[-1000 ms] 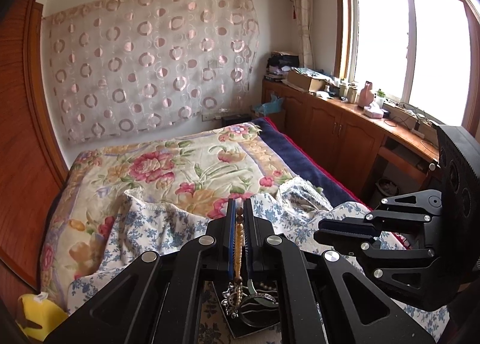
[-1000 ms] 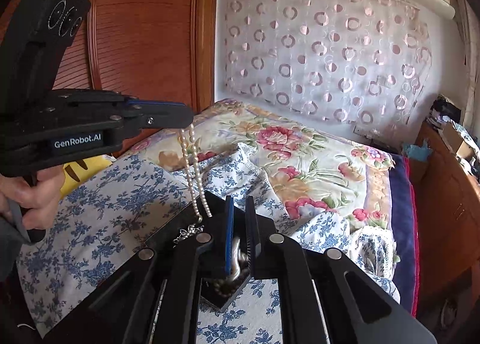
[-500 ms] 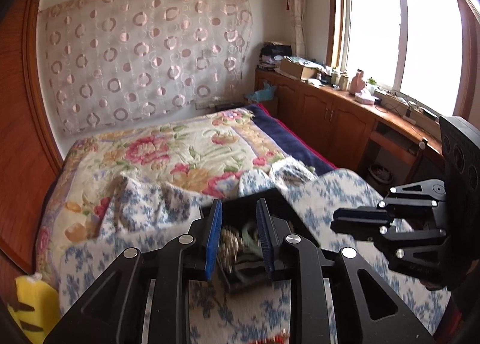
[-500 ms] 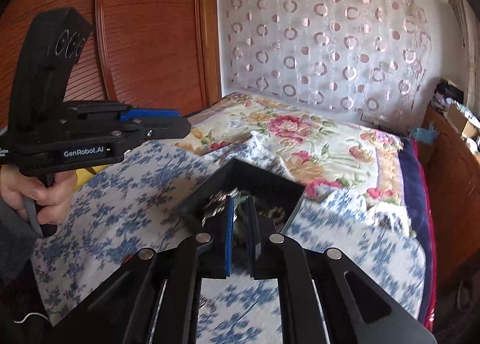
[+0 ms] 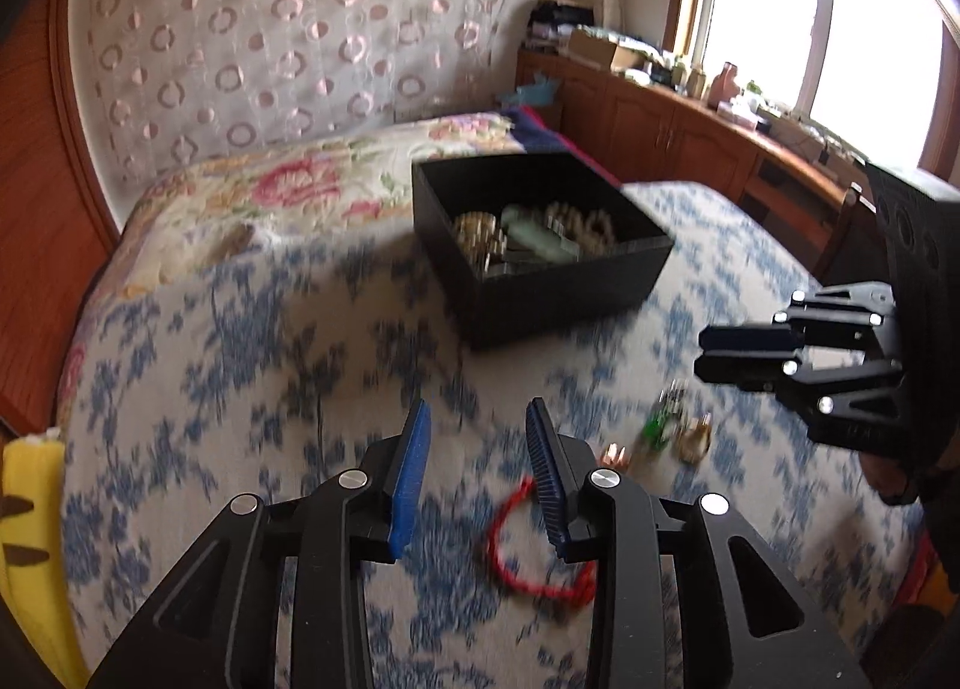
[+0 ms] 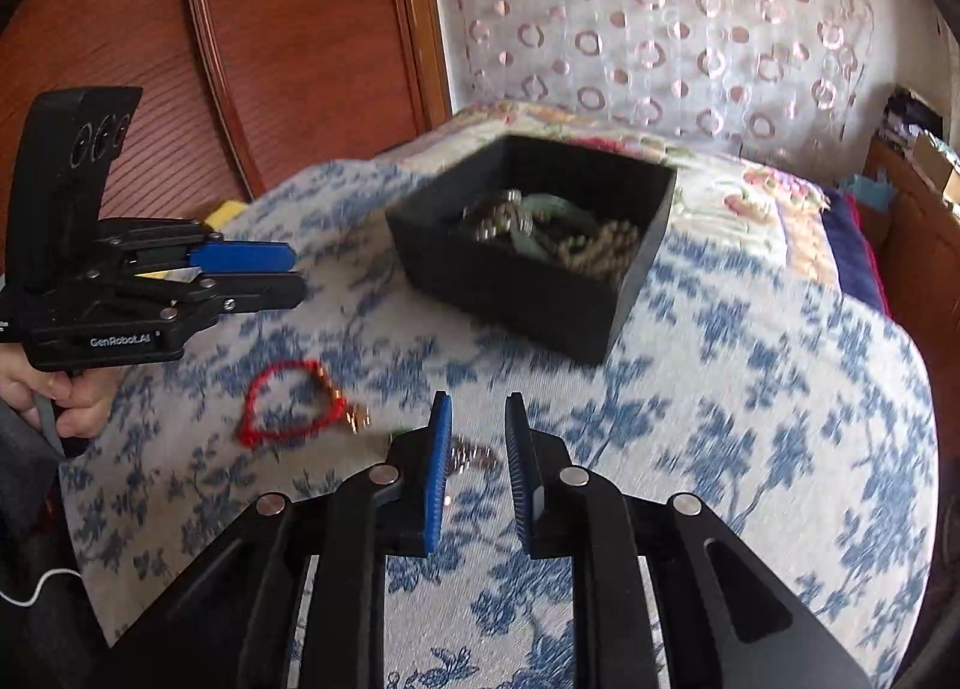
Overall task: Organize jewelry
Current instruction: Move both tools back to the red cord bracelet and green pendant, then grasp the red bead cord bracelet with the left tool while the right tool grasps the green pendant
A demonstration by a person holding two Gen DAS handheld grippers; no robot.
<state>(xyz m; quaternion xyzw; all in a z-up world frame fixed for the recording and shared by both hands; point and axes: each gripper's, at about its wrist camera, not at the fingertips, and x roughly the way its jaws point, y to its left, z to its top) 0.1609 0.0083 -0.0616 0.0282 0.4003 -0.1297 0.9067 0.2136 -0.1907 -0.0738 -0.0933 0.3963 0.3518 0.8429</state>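
1. The red cord bracelet (image 5: 540, 539) lies flat on the bed (image 6: 750, 419), nearer us than the black box (image 5: 540, 269), just ahead of the left tool (image 5: 477, 473).
2. Left tool: released, just been opening, empty.
3. Right tool (image 6: 477, 467): likewise parted and empty, over a small metal trinket (image 6: 471, 458).
4. Nothing blocks either.
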